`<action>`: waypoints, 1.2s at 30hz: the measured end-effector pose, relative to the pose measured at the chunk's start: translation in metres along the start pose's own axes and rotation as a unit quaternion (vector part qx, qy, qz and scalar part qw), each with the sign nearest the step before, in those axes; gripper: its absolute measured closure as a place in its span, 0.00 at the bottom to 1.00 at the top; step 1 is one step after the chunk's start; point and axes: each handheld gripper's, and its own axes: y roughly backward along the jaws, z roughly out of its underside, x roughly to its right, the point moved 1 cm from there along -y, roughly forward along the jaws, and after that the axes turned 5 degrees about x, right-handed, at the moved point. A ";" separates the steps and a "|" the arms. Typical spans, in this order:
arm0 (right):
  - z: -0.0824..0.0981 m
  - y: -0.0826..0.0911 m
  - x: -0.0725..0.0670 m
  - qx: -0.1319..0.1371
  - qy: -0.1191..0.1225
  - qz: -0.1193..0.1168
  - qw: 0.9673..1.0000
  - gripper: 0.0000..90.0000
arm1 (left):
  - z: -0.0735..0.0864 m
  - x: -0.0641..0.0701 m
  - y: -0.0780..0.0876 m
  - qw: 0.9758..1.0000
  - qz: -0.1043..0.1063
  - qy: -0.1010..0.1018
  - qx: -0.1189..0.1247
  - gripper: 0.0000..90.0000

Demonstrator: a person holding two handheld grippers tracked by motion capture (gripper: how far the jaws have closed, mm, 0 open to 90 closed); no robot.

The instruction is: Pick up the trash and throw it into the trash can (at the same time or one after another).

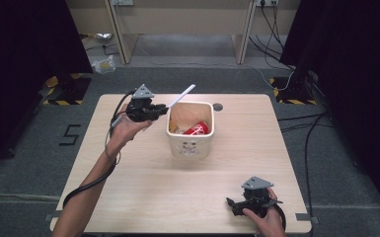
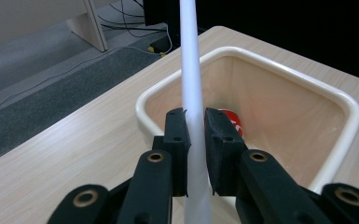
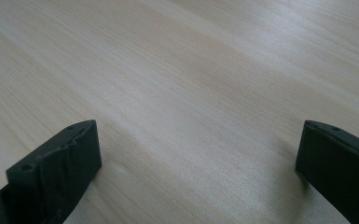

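My left gripper (image 1: 164, 109) is shut on a long white stick (image 1: 181, 96), held just left of the cream square bin (image 1: 191, 146). In the left gripper view the white stick (image 2: 189, 70) runs up between the two pads of the left gripper (image 2: 196, 126), above the bin's near rim (image 2: 142, 105). A red can (image 1: 196, 130) lies inside the bin, and its red can label (image 2: 233, 122) peeks out behind the jaws. My right gripper (image 1: 231, 203) rests low on the table at the front right, open, with bare wood between the jaws of the right gripper (image 3: 198, 149).
The light wooden table (image 1: 177, 197) has a small dark hole (image 1: 217, 106) behind the bin. Grey floor, desk legs and cables lie beyond the far edge. Dark curtains stand on both sides.
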 end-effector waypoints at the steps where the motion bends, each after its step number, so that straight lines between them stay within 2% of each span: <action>1: 0.000 0.000 0.000 0.000 0.000 0.000 1.000 0.00 | -0.001 0.002 -0.002 1.000 0.001 -0.001 0.001 0.88; 20: 0.000 0.000 0.000 0.000 0.003 -0.002 1.000 0.00 | -0.014 0.022 -0.031 1.000 0.023 -0.008 -0.006 0.88; 36: 0.000 0.000 0.000 0.000 0.003 -0.003 1.000 0.00 | -0.021 0.032 -0.053 0.999 0.034 -0.005 -0.008 0.88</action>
